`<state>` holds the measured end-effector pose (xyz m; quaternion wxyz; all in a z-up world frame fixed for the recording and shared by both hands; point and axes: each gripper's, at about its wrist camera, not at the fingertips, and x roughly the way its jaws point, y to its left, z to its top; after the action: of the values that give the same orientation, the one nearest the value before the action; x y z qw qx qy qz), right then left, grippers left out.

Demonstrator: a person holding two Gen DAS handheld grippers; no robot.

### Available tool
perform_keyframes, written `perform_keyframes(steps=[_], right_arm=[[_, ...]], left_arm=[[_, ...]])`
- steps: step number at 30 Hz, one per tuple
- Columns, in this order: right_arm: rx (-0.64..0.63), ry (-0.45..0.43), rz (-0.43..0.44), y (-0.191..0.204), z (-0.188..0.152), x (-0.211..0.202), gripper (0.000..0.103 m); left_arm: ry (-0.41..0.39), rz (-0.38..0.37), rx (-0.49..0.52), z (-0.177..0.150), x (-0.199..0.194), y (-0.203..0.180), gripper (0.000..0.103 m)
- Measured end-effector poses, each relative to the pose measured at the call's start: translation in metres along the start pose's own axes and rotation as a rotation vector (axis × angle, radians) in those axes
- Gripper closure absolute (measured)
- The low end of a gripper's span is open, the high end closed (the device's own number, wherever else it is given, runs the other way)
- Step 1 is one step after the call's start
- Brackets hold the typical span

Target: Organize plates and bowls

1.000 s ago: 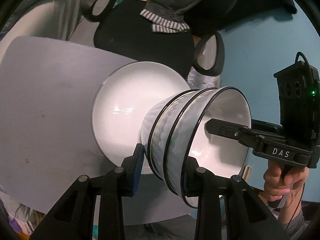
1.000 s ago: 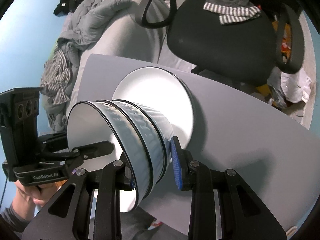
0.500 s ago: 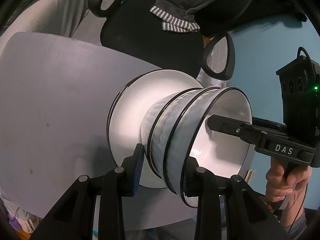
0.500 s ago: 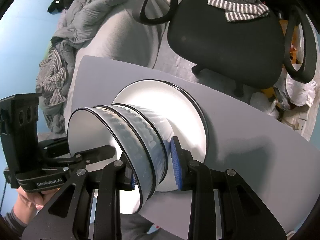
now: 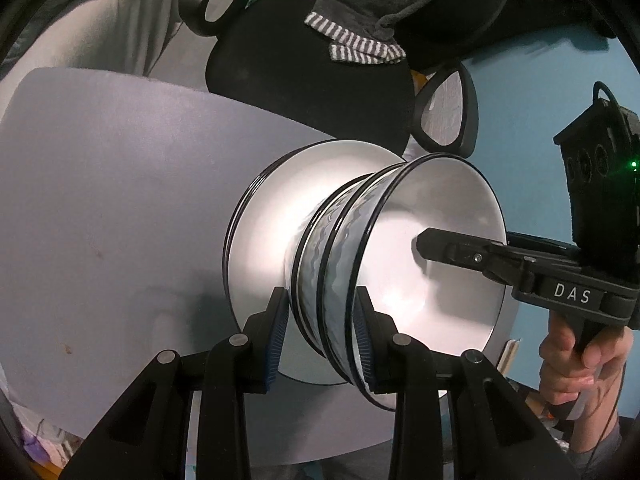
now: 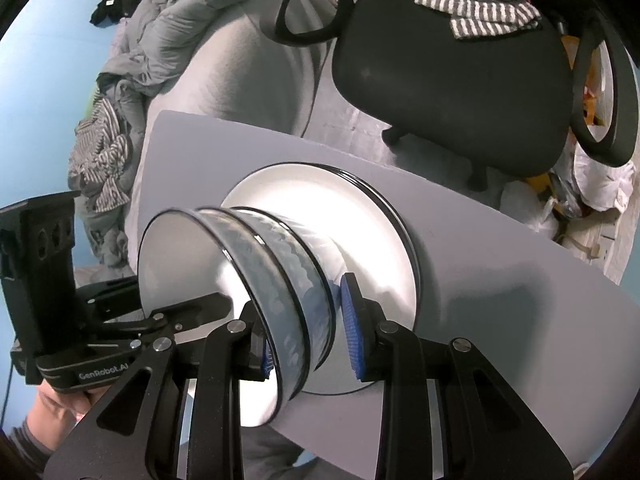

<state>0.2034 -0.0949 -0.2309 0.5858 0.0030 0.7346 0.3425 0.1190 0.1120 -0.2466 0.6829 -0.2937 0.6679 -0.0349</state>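
Observation:
A stack of three white bowls with black rims [image 5: 340,264] stands on a stack of white black-rimmed plates [image 5: 264,248] on the grey table [image 5: 112,184]. My left gripper [image 5: 320,336] is shut on the near side of the bowl stack, one finger inside the top bowl, one outside. My right gripper [image 6: 308,328] is shut on the opposite side of the same bowl stack [image 6: 276,276], above the plates [image 6: 360,216]. Each gripper shows in the other's view, the right one [image 5: 448,246] at the right, the left one [image 6: 192,316] at the lower left.
A black office chair [image 6: 452,52] with a striped garment stands beyond the table's far edge. A grey bed with piled clothes [image 6: 160,40] lies at the back left. Bags and clutter [image 6: 580,196] sit on the floor at the right.
Both grippers have carried the bowl stack down towards the plates, and the stack now meets them. The plates look larger and closer in both views.

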Motion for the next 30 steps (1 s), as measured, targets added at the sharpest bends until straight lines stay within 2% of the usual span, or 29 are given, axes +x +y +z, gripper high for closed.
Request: perform_keyframes(steps=[4,7,9,10,12,13,14,17,20,26,30], right_arm=[[-0.004,0.006,-0.01,0.002,0.002,0.001,0.073],[0.004,0.008,0.003,0.001,0.002,0.002,0.067],[-0.004,0.002,-0.011,0.003,0.001,0.001,0.067],[-0.007,-0.002,-0.021,0.005,0.0,0.002,0.063],[-0.012,-0.008,-0.039,0.008,-0.004,0.001,0.052],[-0.014,-0.016,-0.053,0.009,-0.005,0.0,0.041],[-0.021,-0.029,-0.08,0.011,-0.007,-0.001,0.039],[-0.041,-0.055,-0.133,0.017,-0.014,-0.008,0.035],[-0.036,-0.101,-0.178,0.019,-0.021,-0.02,0.034],[-0.069,-0.223,-0.319,0.031,-0.039,-0.055,0.031],[-0.096,-0.3,-0.367,0.042,-0.054,-0.08,0.031]], left_arm=[[0.0,0.008,0.001,0.001,0.0,-0.001,0.071],[-0.006,0.019,-0.011,0.001,0.0,-0.003,0.069],[-0.022,0.022,-0.008,0.0,-0.002,-0.006,0.05],[-0.033,0.025,-0.002,-0.001,-0.004,-0.008,0.045],[-0.058,0.05,0.016,-0.003,-0.009,-0.013,0.04],[-0.065,0.062,0.024,-0.004,-0.01,-0.015,0.039],[-0.071,0.076,0.033,-0.005,-0.012,-0.017,0.036],[-0.095,0.123,0.047,-0.009,-0.02,-0.022,0.034],[-0.131,0.153,0.062,-0.015,-0.03,-0.024,0.025],[-0.222,0.227,0.083,-0.037,-0.061,-0.031,0.025],[-0.273,0.221,0.044,-0.052,-0.089,-0.035,0.023]])
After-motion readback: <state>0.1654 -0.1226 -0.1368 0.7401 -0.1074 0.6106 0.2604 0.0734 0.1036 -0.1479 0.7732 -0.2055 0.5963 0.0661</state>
